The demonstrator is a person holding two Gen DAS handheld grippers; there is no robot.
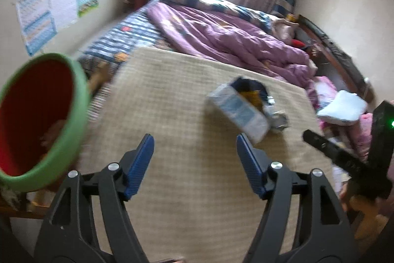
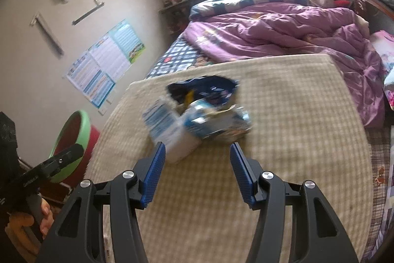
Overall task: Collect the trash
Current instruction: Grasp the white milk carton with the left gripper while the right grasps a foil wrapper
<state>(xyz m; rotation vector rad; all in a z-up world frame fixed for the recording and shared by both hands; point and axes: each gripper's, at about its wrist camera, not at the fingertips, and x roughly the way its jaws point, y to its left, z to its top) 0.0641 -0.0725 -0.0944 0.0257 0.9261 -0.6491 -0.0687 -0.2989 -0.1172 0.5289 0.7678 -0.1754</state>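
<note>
left gripper [image 1: 195, 148]: your blue pads are spread wide with nothing between them, just hanging over the beige mat [image 1: 172, 102].
right gripper [image 2: 197, 157]: same deal, jaws apart and empty, aimed at the trash.
trash: a blurry heap of wrappers [image 2: 211, 112] with a white-and-blue carton [image 2: 170, 132] on the mat, just past your right fingertips.
bin [image 1: 41, 115]: red bucket with a green rim, off the mat's left edge, beside your left gripper.
behind: rumpled purple duvet [image 2: 283, 33].
</note>
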